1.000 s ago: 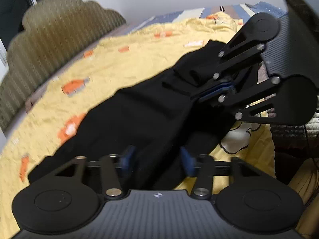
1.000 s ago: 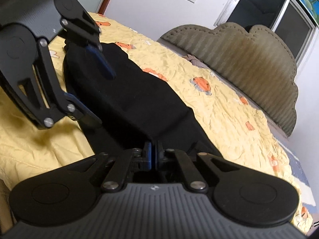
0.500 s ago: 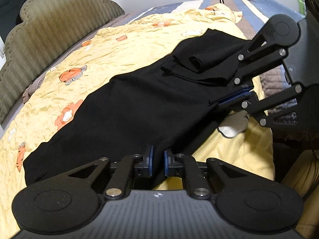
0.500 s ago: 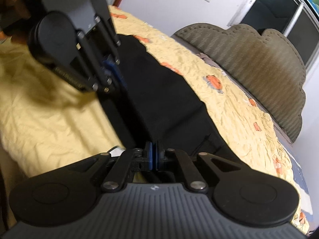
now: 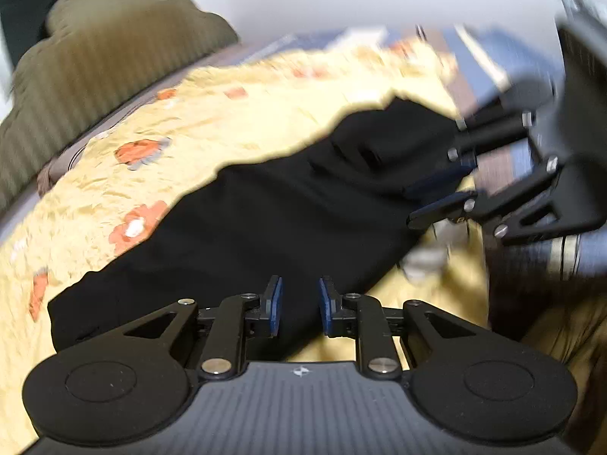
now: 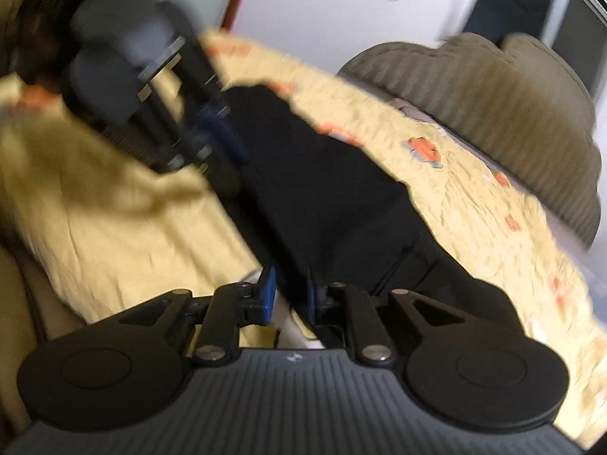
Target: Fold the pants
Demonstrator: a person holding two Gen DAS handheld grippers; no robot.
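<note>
The black pants (image 5: 273,223) lie stretched lengthwise along the near edge of the bed, on a yellow bedspread (image 5: 212,125) printed with orange flowers. The left gripper (image 5: 299,305) sits at one end of the pants, its blue-padded fingers (image 5: 274,303) apart with dark cloth showing between them. The right gripper (image 6: 288,299) is at the other end, fingers likewise apart over the fabric edge. An olive ribbed headboard (image 6: 504,110) stands beyond the bed. Both views are motion-blurred.
</note>
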